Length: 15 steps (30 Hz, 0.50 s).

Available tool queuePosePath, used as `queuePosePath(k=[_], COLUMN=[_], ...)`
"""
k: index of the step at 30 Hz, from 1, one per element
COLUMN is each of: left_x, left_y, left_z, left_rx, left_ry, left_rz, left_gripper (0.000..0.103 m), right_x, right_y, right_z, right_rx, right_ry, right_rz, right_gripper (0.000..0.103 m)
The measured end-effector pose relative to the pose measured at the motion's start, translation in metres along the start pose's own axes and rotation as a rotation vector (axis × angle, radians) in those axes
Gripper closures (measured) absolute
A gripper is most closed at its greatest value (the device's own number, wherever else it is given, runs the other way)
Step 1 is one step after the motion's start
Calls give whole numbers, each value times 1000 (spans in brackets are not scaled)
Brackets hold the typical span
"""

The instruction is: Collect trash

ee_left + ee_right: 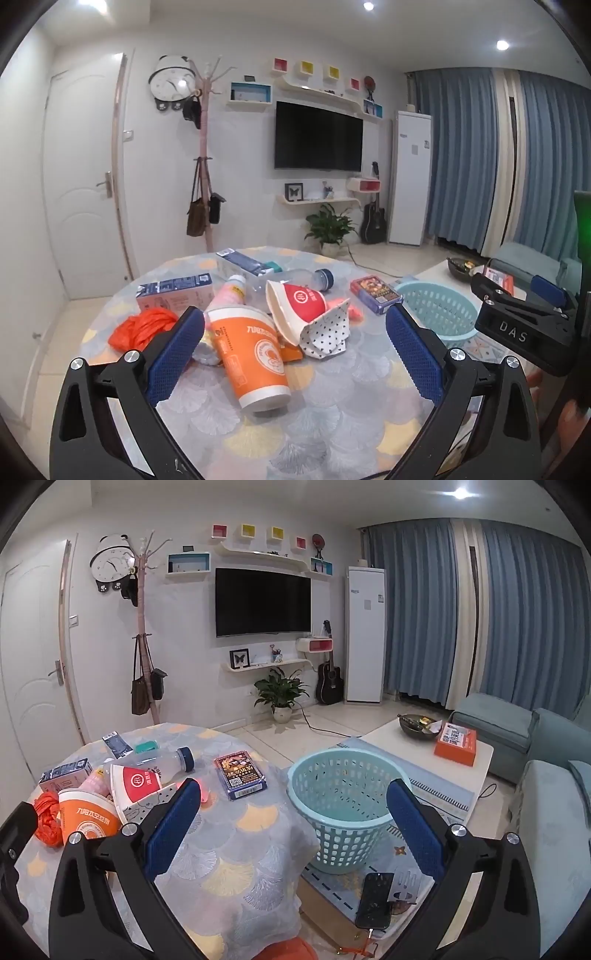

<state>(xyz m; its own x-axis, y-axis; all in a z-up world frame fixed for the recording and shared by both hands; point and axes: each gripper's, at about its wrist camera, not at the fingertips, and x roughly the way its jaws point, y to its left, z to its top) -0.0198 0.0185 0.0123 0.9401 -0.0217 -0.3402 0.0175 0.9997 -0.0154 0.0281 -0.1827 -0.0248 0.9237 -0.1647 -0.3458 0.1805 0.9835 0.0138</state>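
Note:
Trash lies on a round table (pixel 332 413): an orange paper cup (pixel 255 358) on its side, a red-and-white paper bowl (pixel 295 306), a polka-dot paper (pixel 328 332), an orange plastic bag (pixel 144 326), a clear bottle (pixel 295 278), a pink bottle (pixel 231 295), a milk carton (pixel 173 295) and a card box (pixel 375 293). A light blue basket (pixel 338 808) stands on the floor right of the table. My left gripper (pixel 293 354) is open, above the cup. My right gripper (pixel 291 823) is open and empty, between table edge and basket; it also shows in the left wrist view (pixel 524 325).
A dark carton (pixel 243 262) lies at the table's (pixel 229 849) far side. A phone (pixel 375 895) lies on the rug by the basket (pixel 437 312). A white coffee table (pixel 424 753) with an orange box (pixel 456 744) and sofas (pixel 546 775) stand to the right.

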Motion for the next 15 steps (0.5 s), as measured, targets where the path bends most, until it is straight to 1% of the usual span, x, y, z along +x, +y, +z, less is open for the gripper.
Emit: queuePosePath(k=[4, 15], left_x=[-3, -6], left_y=[3, 4], left_z=[0, 2], left_rx=[-4, -2], left_ry=[-3, 0], left_rz=[10, 6], left_gripper=[7, 7], right_x=[-2, -8], right_y=[0, -2], right_z=[2, 4], right_rx=[-3, 9], right_ry=[0, -7], right_rz=[8, 40], right_gripper=[7, 7])
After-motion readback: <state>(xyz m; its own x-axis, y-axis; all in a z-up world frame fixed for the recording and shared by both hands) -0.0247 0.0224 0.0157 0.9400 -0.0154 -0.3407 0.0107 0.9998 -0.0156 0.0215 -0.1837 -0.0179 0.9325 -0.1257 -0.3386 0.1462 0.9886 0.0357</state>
